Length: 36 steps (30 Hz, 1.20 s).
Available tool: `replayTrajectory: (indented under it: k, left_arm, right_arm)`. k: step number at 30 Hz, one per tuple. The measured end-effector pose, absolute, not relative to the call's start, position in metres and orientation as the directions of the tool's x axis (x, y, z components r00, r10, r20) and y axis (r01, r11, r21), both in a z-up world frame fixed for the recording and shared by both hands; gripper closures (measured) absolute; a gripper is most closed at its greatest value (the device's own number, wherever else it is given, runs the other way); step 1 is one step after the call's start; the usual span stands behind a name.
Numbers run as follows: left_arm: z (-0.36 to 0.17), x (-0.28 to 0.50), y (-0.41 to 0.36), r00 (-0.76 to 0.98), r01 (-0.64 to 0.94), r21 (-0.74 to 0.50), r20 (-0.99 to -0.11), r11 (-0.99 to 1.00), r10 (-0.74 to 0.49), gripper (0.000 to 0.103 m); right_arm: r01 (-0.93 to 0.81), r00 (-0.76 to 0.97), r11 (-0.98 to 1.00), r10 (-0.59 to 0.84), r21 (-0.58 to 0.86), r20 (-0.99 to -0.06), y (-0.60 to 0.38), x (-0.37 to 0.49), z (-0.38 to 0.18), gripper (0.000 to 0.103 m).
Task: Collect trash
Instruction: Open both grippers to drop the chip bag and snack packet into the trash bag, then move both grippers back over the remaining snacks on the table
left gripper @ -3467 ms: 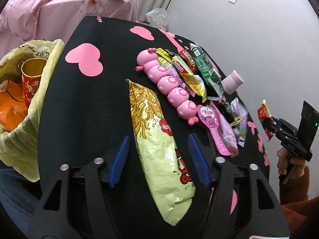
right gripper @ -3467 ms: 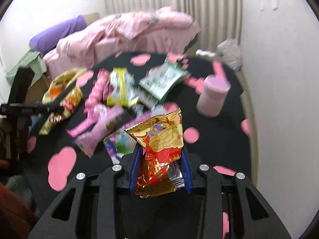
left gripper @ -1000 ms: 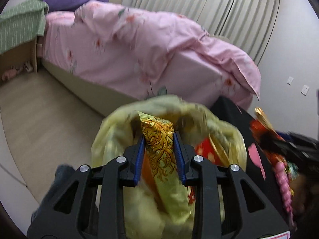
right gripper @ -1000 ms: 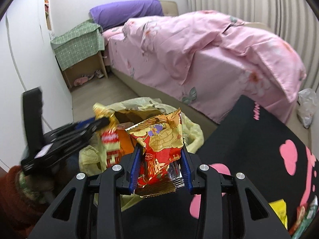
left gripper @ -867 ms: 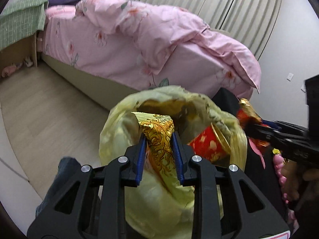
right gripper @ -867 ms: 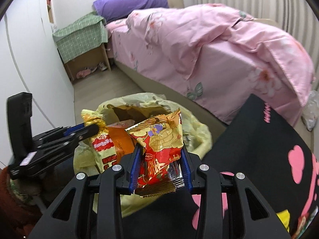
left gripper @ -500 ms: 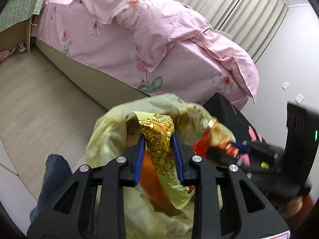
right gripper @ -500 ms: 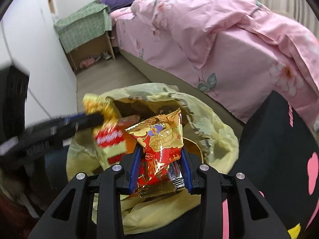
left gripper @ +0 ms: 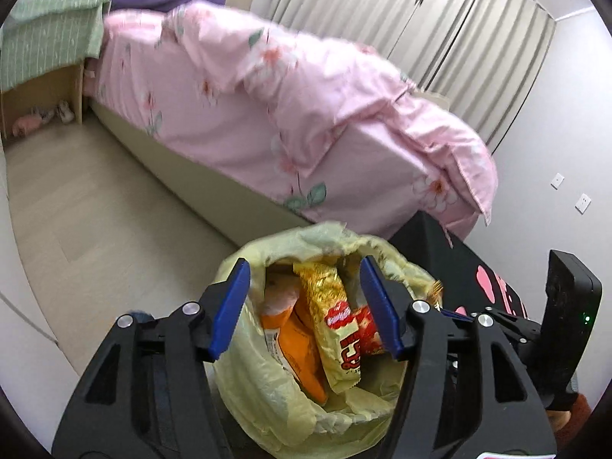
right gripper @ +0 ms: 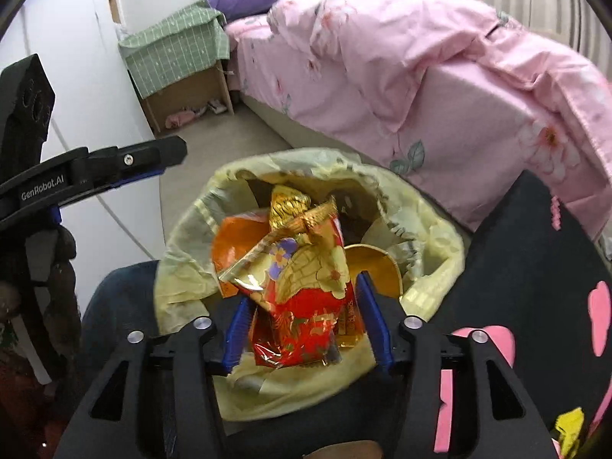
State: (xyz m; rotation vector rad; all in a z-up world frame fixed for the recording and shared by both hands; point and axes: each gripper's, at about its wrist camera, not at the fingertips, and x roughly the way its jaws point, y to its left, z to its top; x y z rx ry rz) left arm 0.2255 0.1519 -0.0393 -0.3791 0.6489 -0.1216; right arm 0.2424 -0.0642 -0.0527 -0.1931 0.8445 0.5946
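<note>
- While half-loose between the pads, red-gold snack packet [right gripper: 306, 298] could catch a pad or the bag lip and flop out onto the black cloth [right gripper: 535, 267].
- Sits over mouth of yellow trash bag [right gripper: 179, 279], between right gripper [right gripper: 304, 329] pads; jaws part-spread, grip unclear.
- Long yellow wrapper [left gripper: 336, 325] lies inside bag, below left gripper [left gripper: 304, 306]; jaws spread wide, nothing pinched.
- Bag soft, rim may fold shut if bumped.

"GenRobot.AI" stands in white letters along the black side of the left gripper [right gripper: 114, 176]. Red lettering on the yellow snack packet [left gripper: 336, 329] cannot be read.
</note>
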Motion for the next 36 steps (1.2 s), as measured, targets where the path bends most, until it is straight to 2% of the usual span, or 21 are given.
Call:
replayTrajectory:
  k: [4,8,16,22,29,36]
  left_arm:
    - [-0.024,0.217,0.152,0.813,-0.016,-0.388,-0.541,0.921,-0.214,0.046]
    - [-0.015,0.209,0.151,0.816,-0.027,-0.395,-0.539,0.918,-0.208,0.046]
    - [0.004,0.185,0.116,0.812,0.083,-0.374,-0.512,0.924,-0.280,0.046]
    - [0.004,0.169,0.047,0.756,0.270,-0.338,-0.505,0.902,-0.416,0.046]
    - [-0.016,0.149,-0.052,0.591,0.511,-0.293,-0.562,0.808,-0.578,0.046]
    - [-0.037,0.130,-0.122,0.450,0.628,-0.275,-0.634,0.728,-0.629,0.046]
  right_arm:
    - [-0.514,0.602,0.856,0.408,0.057,-0.686,-0.085,0.236,-0.031,0.049]
    - [-0.468,0.639,0.882,0.382,0.056,-0.668,-0.101,0.233,-0.014,0.049]
    - [-0.409,0.650,0.907,0.365,0.098,-0.666,-0.164,0.189,0.008,0.049]
    - [-0.259,0.767,0.966,0.193,-0.021,-0.613,-0.234,0.108,0.014,0.049]
    - [-0.015,0.789,0.999,0.038,0.043,-0.614,-0.339,0.038,-0.002,0.049]
    - [0.167,0.775,0.986,-0.131,0.001,-0.618,-0.388,-0.015,-0.020,0.049]
